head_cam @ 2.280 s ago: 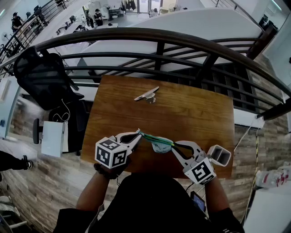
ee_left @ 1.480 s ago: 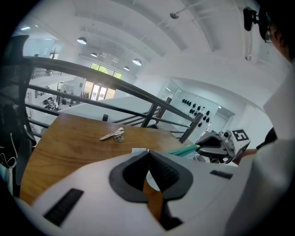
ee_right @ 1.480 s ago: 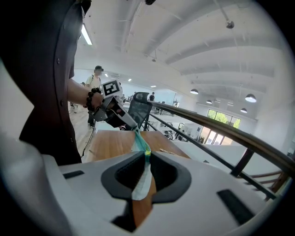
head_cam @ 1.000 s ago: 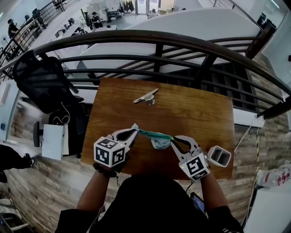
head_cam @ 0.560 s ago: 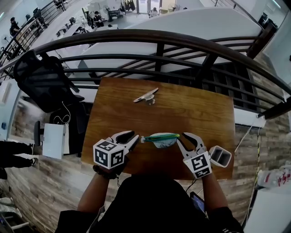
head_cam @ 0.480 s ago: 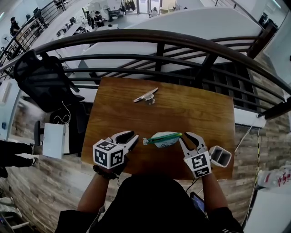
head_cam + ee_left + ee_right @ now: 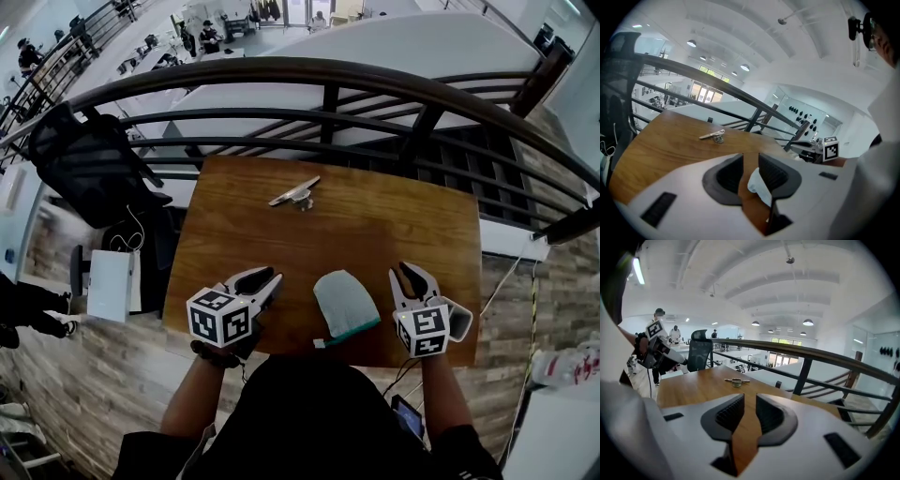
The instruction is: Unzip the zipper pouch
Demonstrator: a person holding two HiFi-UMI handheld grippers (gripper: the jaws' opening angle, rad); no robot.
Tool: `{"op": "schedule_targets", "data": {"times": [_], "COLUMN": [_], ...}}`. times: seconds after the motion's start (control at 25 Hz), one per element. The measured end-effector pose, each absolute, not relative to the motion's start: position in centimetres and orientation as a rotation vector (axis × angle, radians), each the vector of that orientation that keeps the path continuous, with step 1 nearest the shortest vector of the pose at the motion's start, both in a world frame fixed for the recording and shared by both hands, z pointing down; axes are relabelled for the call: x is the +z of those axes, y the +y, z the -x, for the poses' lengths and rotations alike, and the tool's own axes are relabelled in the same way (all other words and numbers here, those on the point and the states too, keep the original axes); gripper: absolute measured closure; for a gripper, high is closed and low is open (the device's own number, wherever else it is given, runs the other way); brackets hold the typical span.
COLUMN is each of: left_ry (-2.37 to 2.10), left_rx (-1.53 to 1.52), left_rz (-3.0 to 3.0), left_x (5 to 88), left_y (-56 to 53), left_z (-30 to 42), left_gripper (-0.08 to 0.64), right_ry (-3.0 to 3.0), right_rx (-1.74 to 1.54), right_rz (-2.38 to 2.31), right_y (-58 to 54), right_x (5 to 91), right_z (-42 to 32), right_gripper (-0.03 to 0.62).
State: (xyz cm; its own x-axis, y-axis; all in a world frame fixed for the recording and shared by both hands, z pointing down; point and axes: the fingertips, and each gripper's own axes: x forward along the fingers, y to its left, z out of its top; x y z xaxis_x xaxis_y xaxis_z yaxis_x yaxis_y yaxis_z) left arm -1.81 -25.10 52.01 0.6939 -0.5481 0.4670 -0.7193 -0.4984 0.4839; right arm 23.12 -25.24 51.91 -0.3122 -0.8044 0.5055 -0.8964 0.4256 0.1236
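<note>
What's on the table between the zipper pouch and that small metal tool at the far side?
Nothing. In the head view, only bare wooden tabletop lies between the zipper pouch near the front edge and the small metal tool farther back.

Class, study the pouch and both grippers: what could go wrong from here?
The pouch lies near the front edge of the table; a nudge may knock it off. The left gripper, open, and right gripper, jaws closing on nothing, hold nothing: a one-sided pull might drag it.
</note>
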Motion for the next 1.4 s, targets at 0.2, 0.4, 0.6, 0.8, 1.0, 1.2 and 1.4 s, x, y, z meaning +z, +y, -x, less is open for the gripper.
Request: {"op": "schedule_targets", "data": {"times": [0.2, 0.4, 0.6, 0.8, 1.0, 1.2, 1.4], "left_ry": [-1.014, -1.142, -1.324, -1.438, -1.446, -1.42, -1.427], "left_rx": [0.261, 0.11, -0.013, -0.056, -0.091, -0.147, -0.174], "left_rz": [-2.24, -2.236, -2.245, -2.329, -2.41, -2.459, -2.461], "left_x": [51.0, 49.3, 47.2, 45.3, 42.8, 41.6, 41.4], "left_y": [-24.1, -22.7, -20.0, -17.1, -15.4, -11.9, -8.4], "left_z": [0.9, 1.7, 4.5, 7.2, 9.2, 12.2, 16.0], "left_gripper": [0.453, 0.454, 0.484, 0.526, 0.54, 0.541, 0.541], "right_ry": [-2.248, -2.345, -2.434, -2.474, -2.492, -2.515, -2.522], "right_rx": [0.251, 0.24, 0.254, 0.212, 0.189, 0.185, 0.149], "right_rz": [-1.419, -1.403, -1.4, -1.419, -1.53, -1.615, -1.654], "right_y": [-24.3, -23.6, -22.1, -19.1, -16.5, -12.0, -7.3], "right_x": [51.5, 50.3, 49.8, 48.6, 45.2, 43.9, 42.8], "right_z": [-23.3, -23.6, -22.9, -21.0, -19.2, -16.3, -13.1], "right_gripper": [0.523, 0.537, 0.558, 0.569, 0.589, 0.595, 0.597]}}
